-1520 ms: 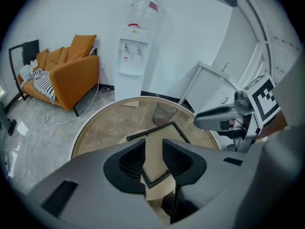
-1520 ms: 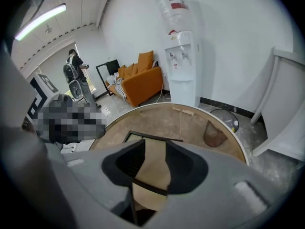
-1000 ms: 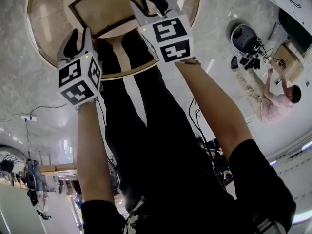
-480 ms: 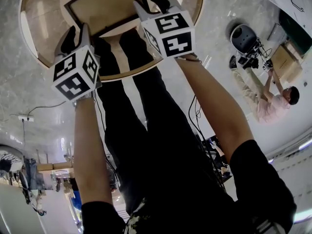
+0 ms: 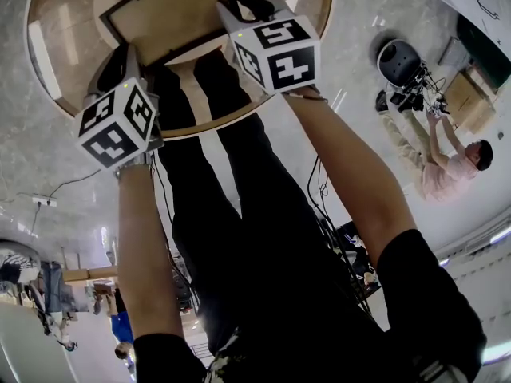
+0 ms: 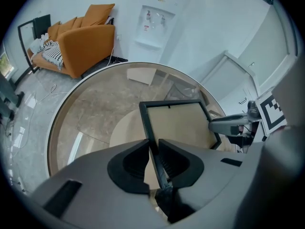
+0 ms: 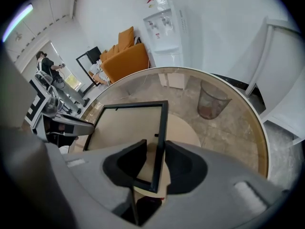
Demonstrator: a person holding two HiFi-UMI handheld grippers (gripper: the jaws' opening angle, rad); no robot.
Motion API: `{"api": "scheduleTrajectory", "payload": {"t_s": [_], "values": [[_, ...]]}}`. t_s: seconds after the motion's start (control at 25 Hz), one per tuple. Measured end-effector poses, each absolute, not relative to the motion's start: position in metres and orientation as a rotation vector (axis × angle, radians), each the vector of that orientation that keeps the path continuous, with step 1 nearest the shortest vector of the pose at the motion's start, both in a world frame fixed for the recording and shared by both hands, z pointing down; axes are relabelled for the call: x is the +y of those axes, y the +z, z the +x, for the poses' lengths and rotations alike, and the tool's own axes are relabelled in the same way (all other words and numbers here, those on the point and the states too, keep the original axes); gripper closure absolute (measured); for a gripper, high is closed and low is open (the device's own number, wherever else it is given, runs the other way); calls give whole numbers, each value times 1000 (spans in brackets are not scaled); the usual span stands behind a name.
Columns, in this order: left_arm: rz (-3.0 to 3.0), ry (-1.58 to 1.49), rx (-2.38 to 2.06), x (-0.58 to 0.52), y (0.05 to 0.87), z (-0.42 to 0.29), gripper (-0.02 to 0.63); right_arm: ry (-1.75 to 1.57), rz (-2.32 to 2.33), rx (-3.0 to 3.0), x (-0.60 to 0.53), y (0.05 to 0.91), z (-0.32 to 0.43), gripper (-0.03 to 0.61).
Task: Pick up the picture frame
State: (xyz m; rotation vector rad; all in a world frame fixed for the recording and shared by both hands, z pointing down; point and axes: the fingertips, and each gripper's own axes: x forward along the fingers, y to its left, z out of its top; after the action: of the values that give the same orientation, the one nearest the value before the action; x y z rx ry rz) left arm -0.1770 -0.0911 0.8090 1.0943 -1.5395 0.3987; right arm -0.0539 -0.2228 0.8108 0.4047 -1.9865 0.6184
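The black rectangular picture frame (image 5: pixel 168 10) lies on the round glass table (image 5: pixel 68 42). The jaws of the left gripper (image 6: pixel 153 144), just closing, clamp one side rail. Those of the right gripper (image 7: pixel 155 147), also closing, straddle the opposite rail without clamping.

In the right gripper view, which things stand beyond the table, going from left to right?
Person → sofa → water dispenser → bin
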Motion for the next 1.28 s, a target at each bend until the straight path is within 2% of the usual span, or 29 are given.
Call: {"api": "scheduleTrajectory", "payload": {"t_s": [0.16, 0.48, 0.8, 1.28], "values": [[1107, 425, -1536, -95, 813, -177, 540, 653, 434, -1975, -228, 813, -53, 469], [1107, 421, -1530, -96, 807, -181, 554, 731, 445, -1947, -228, 812, -47, 537], [1122, 398, -1569, -94, 789, -183, 557, 694, 471, -1987, -229, 790, -50, 538], [1167, 365, -1684, -117, 719, -202, 558, 644, 539, -2105, -253, 718, -68, 538]]}}
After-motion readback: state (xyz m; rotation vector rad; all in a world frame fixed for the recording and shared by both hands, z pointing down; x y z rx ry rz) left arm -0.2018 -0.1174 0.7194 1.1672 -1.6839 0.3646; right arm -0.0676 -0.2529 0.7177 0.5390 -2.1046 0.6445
